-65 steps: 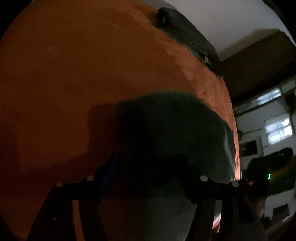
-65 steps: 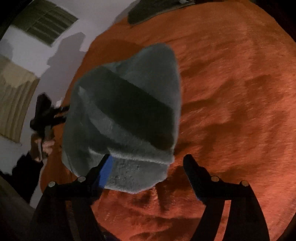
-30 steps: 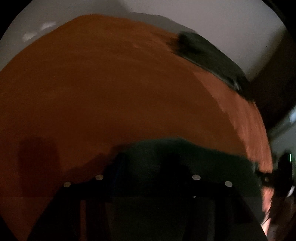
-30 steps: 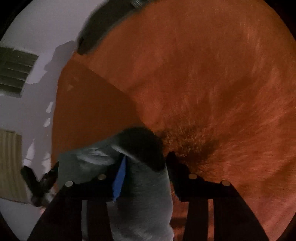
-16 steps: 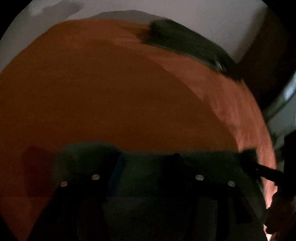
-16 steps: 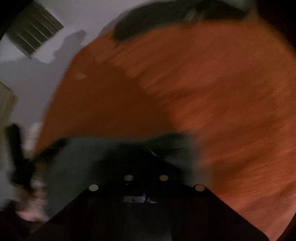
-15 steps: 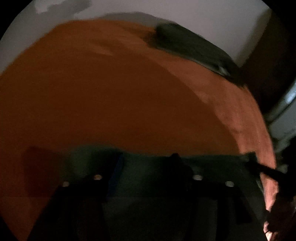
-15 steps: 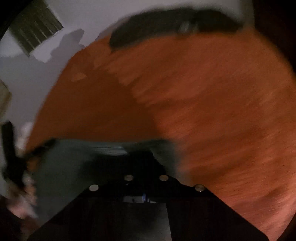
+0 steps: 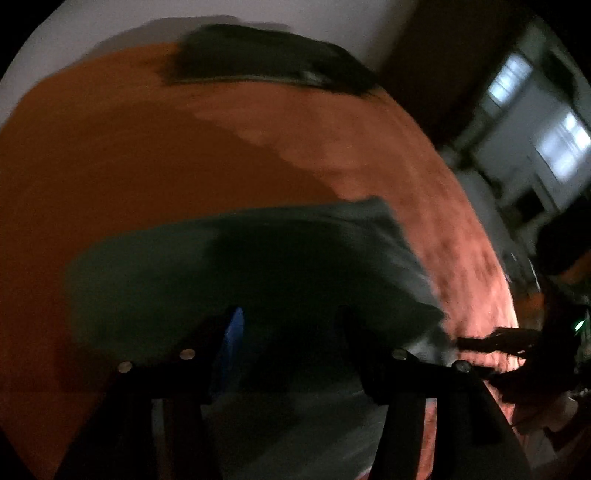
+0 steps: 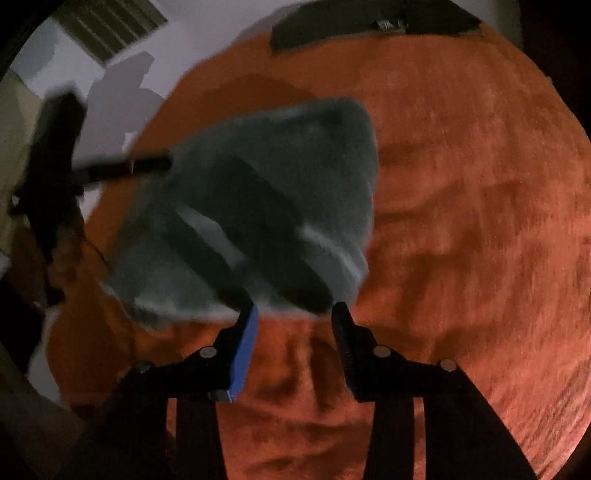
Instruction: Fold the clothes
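Both jaws apart over fuzzy grey garment [image 10: 266, 206] on plush orange blanket [image 10: 461, 221].

A grey fleecy garment [image 10: 258, 221] lies folded in layers on an orange plush blanket [image 10: 461, 221], its soft edges blurred. The right gripper [image 10: 293, 314] hangs just short of the garment's near edge with its jaws apart and nothing between them, a blue pad on one inner face. At the garment's far left corner the left gripper [image 10: 147, 164] reaches in, a thin dark finger touching or overlapping the fabric; its grip is too blurred to judge. Well beyond the garment, at the blanket's far edge, lies a flat dark cloth [image 10: 369, 22]. The blanket near the garment shows shallow wrinkles.
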The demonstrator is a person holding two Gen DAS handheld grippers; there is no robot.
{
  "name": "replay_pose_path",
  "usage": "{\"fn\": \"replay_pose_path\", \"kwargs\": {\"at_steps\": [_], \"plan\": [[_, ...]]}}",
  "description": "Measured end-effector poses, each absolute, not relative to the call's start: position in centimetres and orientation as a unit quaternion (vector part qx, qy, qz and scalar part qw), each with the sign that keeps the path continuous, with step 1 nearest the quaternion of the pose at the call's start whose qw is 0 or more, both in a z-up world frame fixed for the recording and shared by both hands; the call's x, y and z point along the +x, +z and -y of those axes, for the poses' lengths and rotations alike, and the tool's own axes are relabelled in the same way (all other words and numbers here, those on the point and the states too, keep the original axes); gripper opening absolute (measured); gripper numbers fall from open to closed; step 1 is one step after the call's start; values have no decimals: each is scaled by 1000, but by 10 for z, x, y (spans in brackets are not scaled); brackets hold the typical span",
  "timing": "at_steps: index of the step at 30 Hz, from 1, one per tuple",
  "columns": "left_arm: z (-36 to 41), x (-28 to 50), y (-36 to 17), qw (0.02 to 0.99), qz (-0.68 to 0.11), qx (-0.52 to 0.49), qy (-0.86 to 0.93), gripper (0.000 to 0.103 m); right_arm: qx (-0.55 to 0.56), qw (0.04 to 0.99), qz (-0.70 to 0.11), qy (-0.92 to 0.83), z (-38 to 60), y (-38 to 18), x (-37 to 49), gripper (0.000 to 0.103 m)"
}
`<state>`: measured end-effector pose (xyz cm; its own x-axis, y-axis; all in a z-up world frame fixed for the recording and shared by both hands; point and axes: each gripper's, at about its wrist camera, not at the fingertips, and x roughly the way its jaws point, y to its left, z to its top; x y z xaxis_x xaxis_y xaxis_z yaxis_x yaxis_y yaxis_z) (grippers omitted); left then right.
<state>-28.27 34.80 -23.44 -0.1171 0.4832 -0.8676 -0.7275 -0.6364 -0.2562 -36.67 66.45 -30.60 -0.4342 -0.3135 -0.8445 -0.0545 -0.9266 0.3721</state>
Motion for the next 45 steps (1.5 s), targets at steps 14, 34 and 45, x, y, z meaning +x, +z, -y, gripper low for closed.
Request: {"fn": "replay_pose_path", "kwargs": {"at_steps": [14,34,45], "plan": [[-460,-288,-263,439,-181,-554,684,63,502,107,67,-855,-660,-304,-369,4],[-402,-252,-254,498,-183,-496,687,64,478,116,179,-852,-686,-281,-304,7],[-275,-190,-282,464,-261,-496,686,65,487,211,67,-845,-600,-287,-345,45]]}}
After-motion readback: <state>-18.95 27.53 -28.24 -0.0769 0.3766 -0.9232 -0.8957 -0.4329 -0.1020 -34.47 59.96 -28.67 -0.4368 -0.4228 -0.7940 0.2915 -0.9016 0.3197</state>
